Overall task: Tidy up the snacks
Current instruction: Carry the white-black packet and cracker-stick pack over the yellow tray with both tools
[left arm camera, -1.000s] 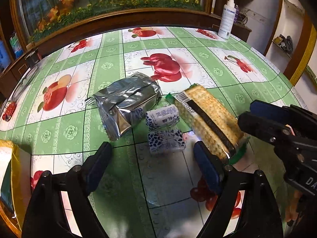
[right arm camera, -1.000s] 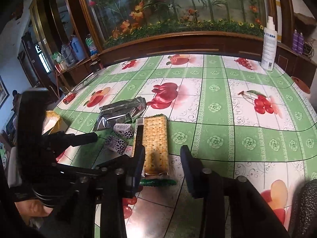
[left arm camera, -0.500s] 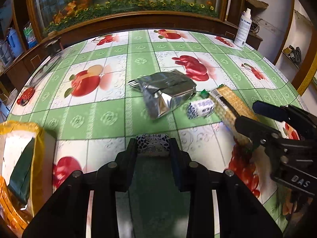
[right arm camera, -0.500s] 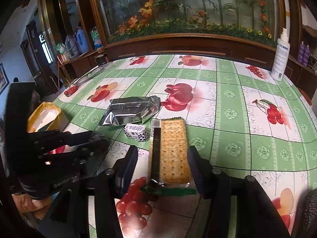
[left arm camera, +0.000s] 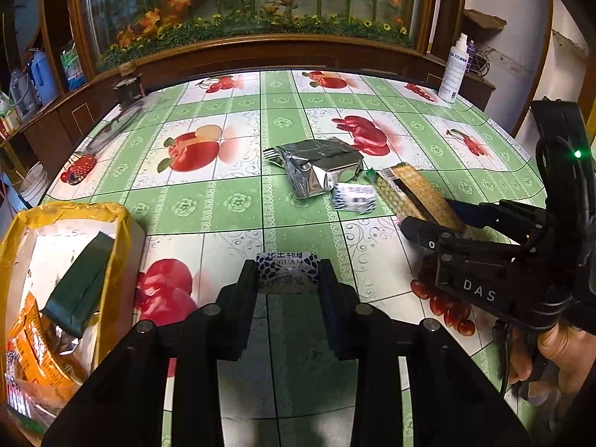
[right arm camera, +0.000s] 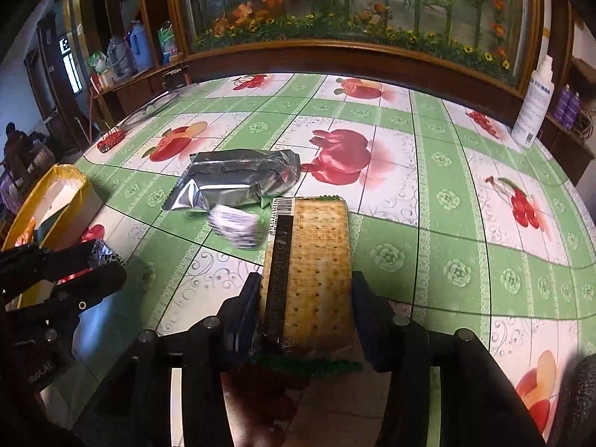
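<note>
Pinching a small candy (left arm camera: 287, 270) in the left gripper (left arm camera: 287, 279) for the yellow box (left arm camera: 123, 223); closing the right gripper (right arm camera: 305, 313) around the cracker pack (right arm camera: 311, 272).

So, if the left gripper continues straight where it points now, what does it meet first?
Probably the bare tablecloth, since the left gripper, shut on the small candy packet, tilts downward. The silver pouch lies farther on; depth is unclear.

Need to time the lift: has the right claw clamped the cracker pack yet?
Not quite: the right claw is closing around the cracker pack, a gap showing at one finger.
</note>
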Demonstrator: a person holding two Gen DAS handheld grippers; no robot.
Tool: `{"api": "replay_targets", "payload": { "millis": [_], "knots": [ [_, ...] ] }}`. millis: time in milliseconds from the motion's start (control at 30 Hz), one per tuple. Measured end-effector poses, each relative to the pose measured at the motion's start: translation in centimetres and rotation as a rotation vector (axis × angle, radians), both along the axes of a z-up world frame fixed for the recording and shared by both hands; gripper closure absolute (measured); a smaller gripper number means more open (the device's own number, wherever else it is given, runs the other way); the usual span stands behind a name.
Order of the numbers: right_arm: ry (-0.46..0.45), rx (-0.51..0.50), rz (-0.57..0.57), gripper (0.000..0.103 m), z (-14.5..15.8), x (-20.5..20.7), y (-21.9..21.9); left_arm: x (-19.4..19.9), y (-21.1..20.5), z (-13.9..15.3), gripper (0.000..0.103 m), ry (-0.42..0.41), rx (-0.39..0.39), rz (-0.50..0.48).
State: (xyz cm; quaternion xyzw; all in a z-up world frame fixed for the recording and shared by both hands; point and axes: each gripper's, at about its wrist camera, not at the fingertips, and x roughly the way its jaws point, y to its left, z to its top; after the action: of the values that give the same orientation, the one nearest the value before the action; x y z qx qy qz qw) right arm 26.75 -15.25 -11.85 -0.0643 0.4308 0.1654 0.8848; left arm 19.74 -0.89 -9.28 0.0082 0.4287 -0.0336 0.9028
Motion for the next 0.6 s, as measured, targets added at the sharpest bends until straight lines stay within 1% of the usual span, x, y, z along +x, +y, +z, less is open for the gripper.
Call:
{"api": "replay_targets", "payload": {
  "millis": [233, 500, 600],
  "knots": [
    [-0.002, 0.025, -0.016, 0.055, 0.6, -2.7, -0.4, -1.8, 0.3, 1.0, 0.074, -0.028, -0.004, 0.017],
    [-0.045, 0.084, -0.050, 0.055, 3.7, -7.2, -1.8, -4.1, -0.2, 2.3, 0.074, -0.069, -0.012, 0.010],
    [-0.061, 0.090, -0.057, 0.055, 4.7, -9.0, -2.0, -5.1, -0.2, 2.8, 0.074, -0.091, -0.018, 0.005]
  ]
}}
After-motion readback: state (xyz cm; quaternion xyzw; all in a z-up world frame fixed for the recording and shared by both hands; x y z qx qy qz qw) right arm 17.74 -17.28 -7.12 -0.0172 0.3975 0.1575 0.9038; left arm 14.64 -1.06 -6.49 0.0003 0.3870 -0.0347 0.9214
